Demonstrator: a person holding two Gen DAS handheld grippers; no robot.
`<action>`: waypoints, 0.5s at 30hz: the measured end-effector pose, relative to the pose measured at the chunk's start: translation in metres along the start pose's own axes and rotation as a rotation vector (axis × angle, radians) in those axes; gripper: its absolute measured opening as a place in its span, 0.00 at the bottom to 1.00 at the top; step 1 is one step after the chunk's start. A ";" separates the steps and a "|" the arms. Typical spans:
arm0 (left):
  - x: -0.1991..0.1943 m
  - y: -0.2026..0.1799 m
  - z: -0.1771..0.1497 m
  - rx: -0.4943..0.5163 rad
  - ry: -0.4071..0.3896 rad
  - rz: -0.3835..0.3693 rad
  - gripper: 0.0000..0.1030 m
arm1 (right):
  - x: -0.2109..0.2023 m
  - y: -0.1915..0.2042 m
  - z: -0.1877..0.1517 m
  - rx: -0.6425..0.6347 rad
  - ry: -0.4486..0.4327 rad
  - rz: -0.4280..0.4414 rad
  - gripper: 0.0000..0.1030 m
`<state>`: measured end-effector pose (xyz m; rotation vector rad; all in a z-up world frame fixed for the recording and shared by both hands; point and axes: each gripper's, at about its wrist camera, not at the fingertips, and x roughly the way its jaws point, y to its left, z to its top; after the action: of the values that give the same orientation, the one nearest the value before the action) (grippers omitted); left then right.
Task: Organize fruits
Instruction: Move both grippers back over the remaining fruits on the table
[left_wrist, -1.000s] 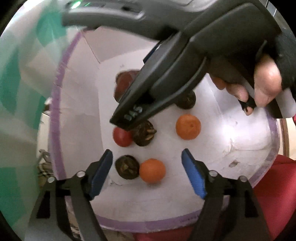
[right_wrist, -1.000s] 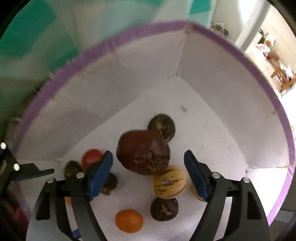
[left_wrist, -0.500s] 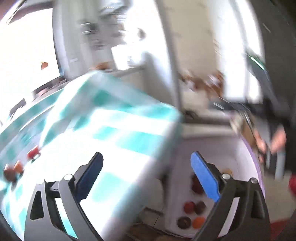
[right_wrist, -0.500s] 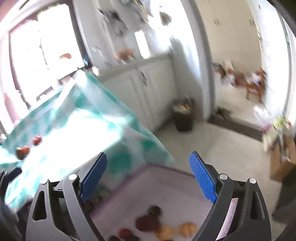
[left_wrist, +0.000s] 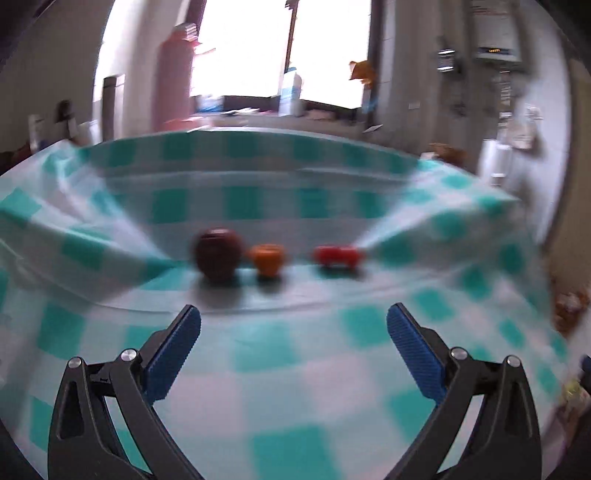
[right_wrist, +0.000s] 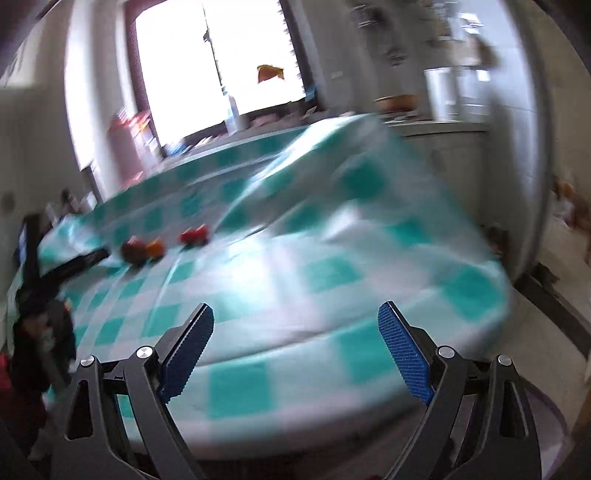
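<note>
Bench under teal check cloth. Your left tongs are opening, nothing between them; right tongs wide open, empty. Ahead on the bench: dark fruit, orange fruit just beside it, red fruit apart.

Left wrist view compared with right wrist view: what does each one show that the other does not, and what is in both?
Only the left wrist view shows the left gripper, jaws opening, empty. Only the right wrist view shows the right gripper, open and empty, and a dark gripper finger reaching near the fruits. Both show the teal-and-white checked tablecloth, the dark brown round fruit, the small orange fruit, the blurred red fruit and a bright window.
</note>
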<state>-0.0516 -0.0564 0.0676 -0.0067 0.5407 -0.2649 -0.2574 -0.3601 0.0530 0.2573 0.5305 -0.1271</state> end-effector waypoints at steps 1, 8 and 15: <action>0.010 0.012 0.004 -0.012 0.011 0.040 0.98 | 0.007 0.010 -0.001 -0.025 0.017 0.012 0.85; 0.054 0.081 0.016 -0.210 0.071 0.063 0.98 | 0.087 0.108 0.024 -0.275 0.102 -0.003 0.85; 0.056 0.103 0.007 -0.315 0.106 0.023 0.98 | 0.178 0.144 0.059 -0.238 0.230 0.024 0.85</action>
<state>0.0235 0.0284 0.0380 -0.2928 0.6834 -0.1561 -0.0498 -0.2474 0.0407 0.0456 0.7641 -0.0098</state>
